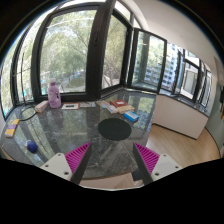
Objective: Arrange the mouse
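Observation:
A round black mouse pad [115, 129] lies on the glass table [70, 130], just beyond my fingers. I cannot pick out a mouse with certainty among the small things on the table. My gripper [111, 160] is open and empty, held above the table's near edge. Its magenta pads [76, 157] stand wide apart, with only the table top showing between them.
A pink bottle [54, 95] stands at the far left. A stack of books [118, 104] and a blue object [131, 117] lie beyond the pad. A yellow item [10, 131] and a small blue item [32, 146] lie on the left. Windows surround the room.

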Demonstrator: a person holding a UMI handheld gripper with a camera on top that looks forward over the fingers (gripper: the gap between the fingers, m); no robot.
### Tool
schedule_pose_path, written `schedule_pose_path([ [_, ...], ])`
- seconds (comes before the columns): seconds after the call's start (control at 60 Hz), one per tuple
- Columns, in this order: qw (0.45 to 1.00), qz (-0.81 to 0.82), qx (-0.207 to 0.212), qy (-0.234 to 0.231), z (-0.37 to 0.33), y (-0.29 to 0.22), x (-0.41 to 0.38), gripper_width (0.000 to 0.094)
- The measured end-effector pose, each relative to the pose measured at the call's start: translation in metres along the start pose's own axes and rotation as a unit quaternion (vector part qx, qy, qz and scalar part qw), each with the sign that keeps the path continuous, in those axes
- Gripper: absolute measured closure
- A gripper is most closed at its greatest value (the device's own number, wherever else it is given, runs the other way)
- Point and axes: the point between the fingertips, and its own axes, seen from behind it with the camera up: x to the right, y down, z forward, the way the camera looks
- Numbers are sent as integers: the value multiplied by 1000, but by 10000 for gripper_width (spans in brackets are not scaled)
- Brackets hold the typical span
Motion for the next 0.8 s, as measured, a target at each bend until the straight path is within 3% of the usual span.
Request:
schedule_pose_path([
  [0.233,999,-10,-31,-6,-18,49,-20,84],
  [0.333,998,-8,-50,-35,-27,85,-55,84],
  [0.483,993,-22,-58,-99,-33,121,-150,82],
  [0.683,978,-51,-49,-195,-12,133,-309,83],
  [0.8,973,-79,-33,-214,22,127,-376,83],
])
